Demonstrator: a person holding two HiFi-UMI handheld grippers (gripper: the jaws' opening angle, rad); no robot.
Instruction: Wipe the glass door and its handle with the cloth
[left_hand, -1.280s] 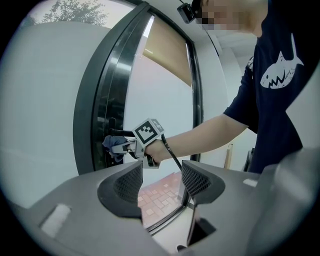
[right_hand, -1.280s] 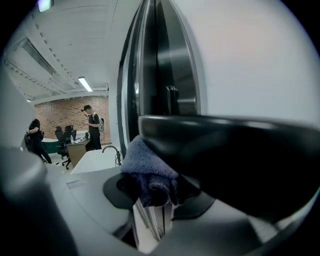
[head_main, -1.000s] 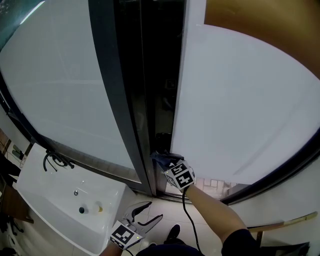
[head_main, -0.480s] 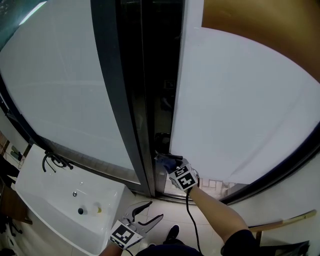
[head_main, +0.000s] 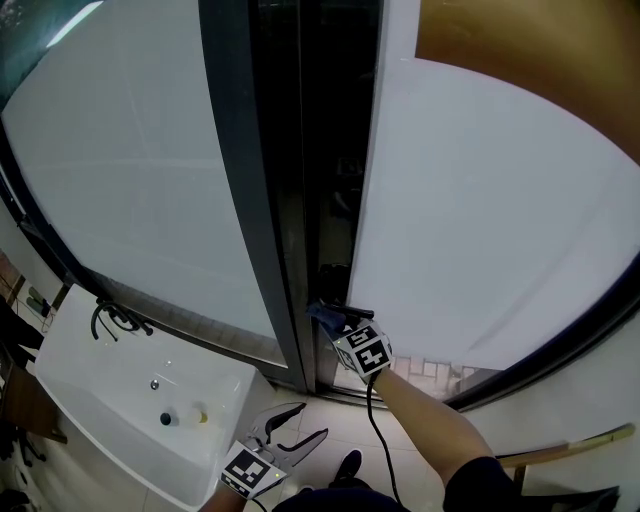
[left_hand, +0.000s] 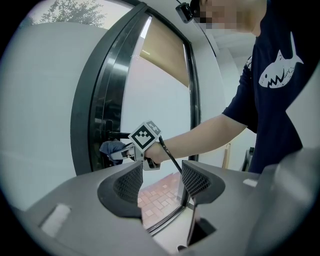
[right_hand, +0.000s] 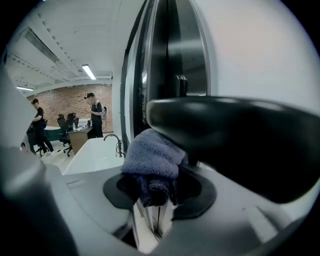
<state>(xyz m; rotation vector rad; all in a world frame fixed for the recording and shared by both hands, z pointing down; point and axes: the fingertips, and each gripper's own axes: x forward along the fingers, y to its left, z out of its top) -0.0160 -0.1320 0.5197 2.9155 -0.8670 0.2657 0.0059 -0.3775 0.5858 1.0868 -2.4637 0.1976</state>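
The frosted glass door (head_main: 490, 220) stands beside a dark frame (head_main: 250, 200). Its black handle (head_main: 352, 313) sticks out low on the door's edge. My right gripper (head_main: 338, 326) is shut on a blue-grey cloth (head_main: 322, 315) and presses it against that handle. In the right gripper view the cloth (right_hand: 152, 155) is bunched between the jaws, right under the handle (right_hand: 235, 135). My left gripper (head_main: 292, 430) hangs low near the floor, open and holding nothing. The left gripper view shows the cloth (left_hand: 112, 148) and the handle (left_hand: 116, 134) from the side.
A white basin (head_main: 120, 400) with a black tap (head_main: 110, 320) stands at the lower left, close to my left gripper. A pale rod (head_main: 560, 445) leans at the lower right. Several people and desks (right_hand: 65, 125) show far off in the right gripper view.
My right gripper and the cloth have shifted only slightly at the handle. The left gripper has stayed low and open.
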